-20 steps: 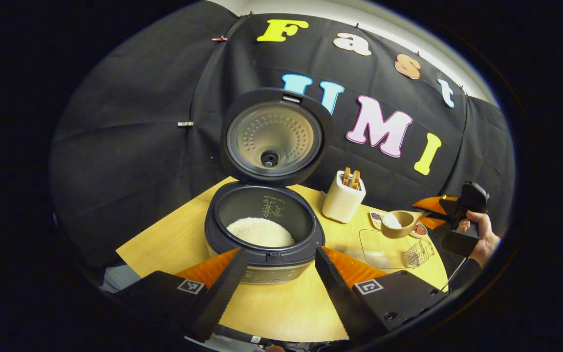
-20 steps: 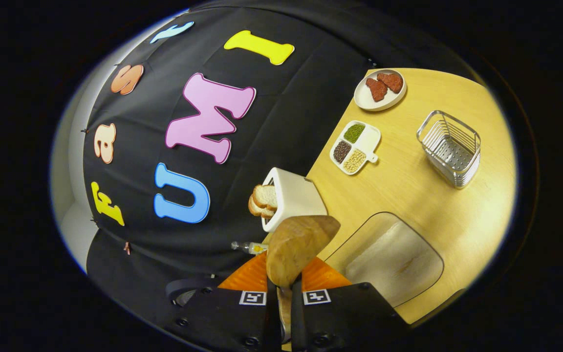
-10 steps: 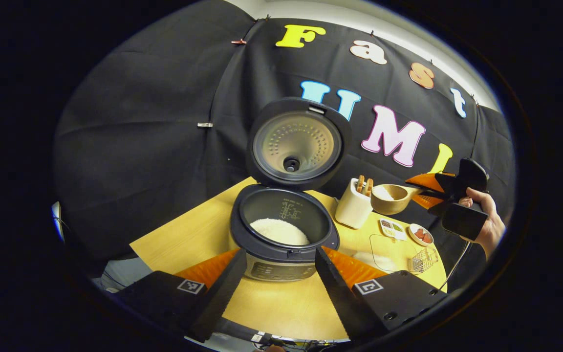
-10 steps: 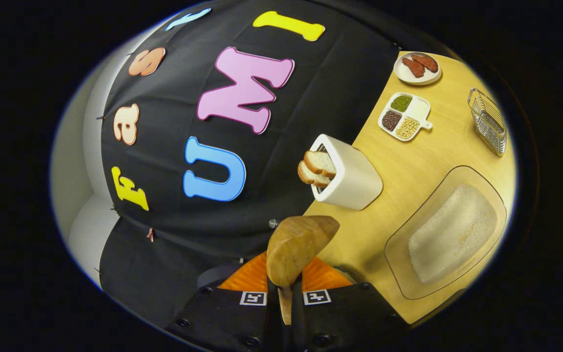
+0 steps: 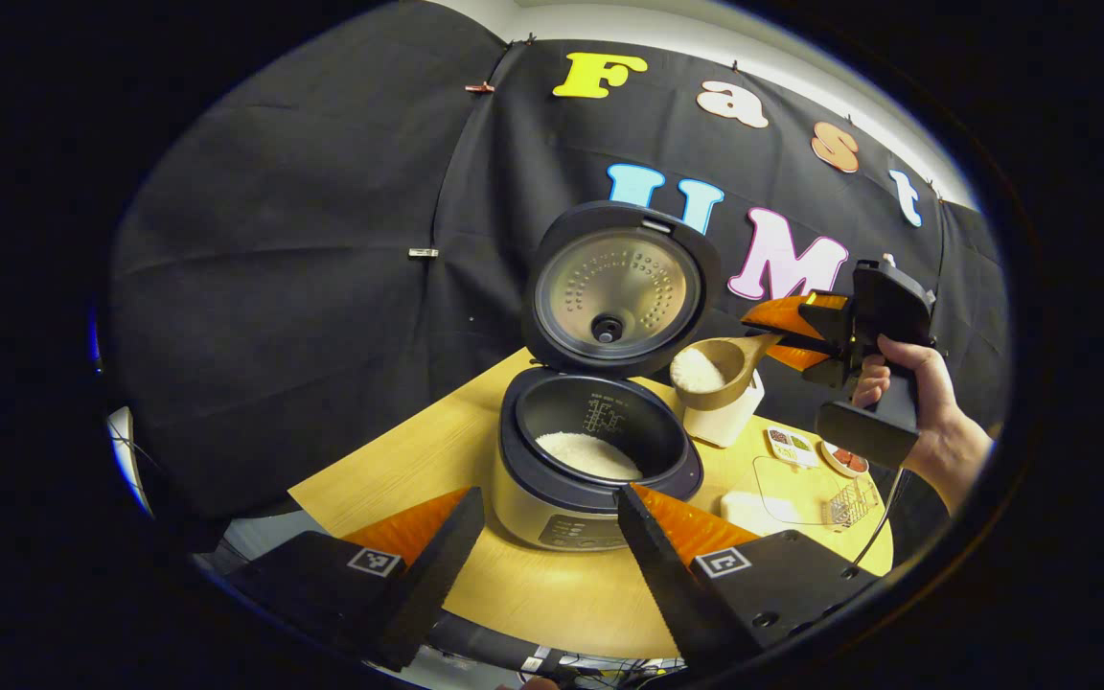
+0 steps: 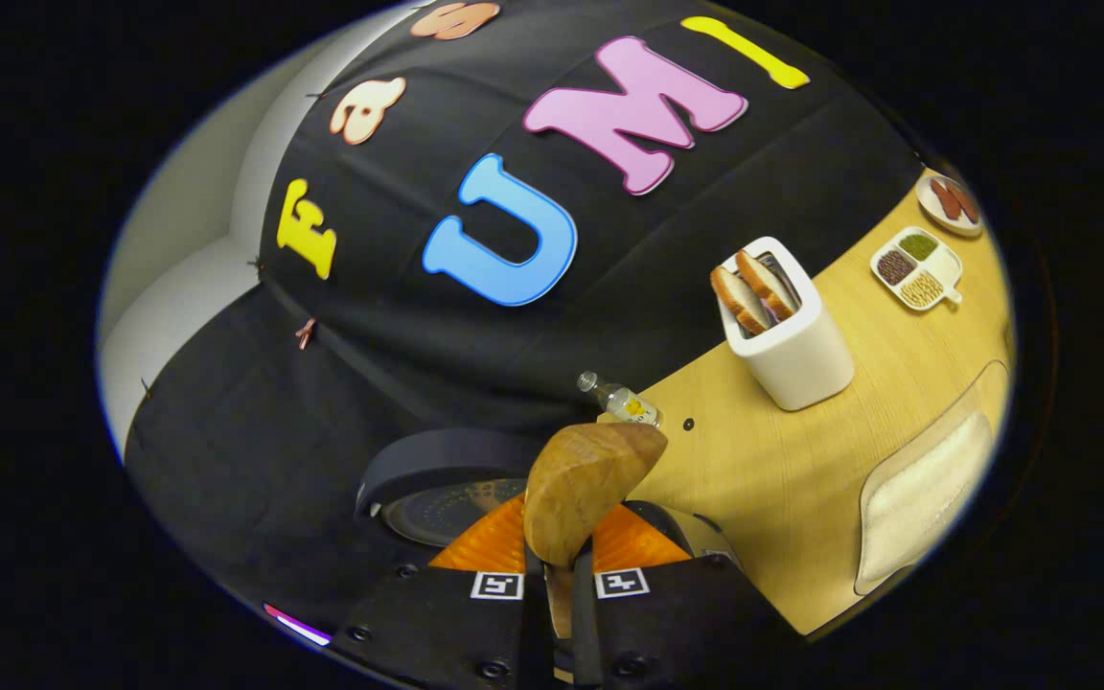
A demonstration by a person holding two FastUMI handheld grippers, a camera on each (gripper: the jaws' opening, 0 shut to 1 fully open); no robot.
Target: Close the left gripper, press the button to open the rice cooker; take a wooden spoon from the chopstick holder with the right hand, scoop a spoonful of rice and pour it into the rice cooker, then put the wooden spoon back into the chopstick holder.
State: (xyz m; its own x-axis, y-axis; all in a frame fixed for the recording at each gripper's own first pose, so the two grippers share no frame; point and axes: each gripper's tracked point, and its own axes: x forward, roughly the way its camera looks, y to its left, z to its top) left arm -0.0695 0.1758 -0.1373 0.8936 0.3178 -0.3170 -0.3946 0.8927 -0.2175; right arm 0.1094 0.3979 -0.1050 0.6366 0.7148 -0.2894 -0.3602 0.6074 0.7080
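With the rice cooker (image 5: 600,450) open, your right gripper (image 5: 782,331) grips the loaded wooden spoon (image 5: 710,369); left gripper (image 5: 542,537) spread; pouring and returning remain.

Left tool (image 5: 542,537): black blocks, each bearing a white square marker, with black serrated fingers (image 5: 442,556) backed in orange; screw holes visible. Right tool (image 6: 557,575): identical markers, orange backing, black body with screws. Hand (image 5: 916,402) on its black grip.
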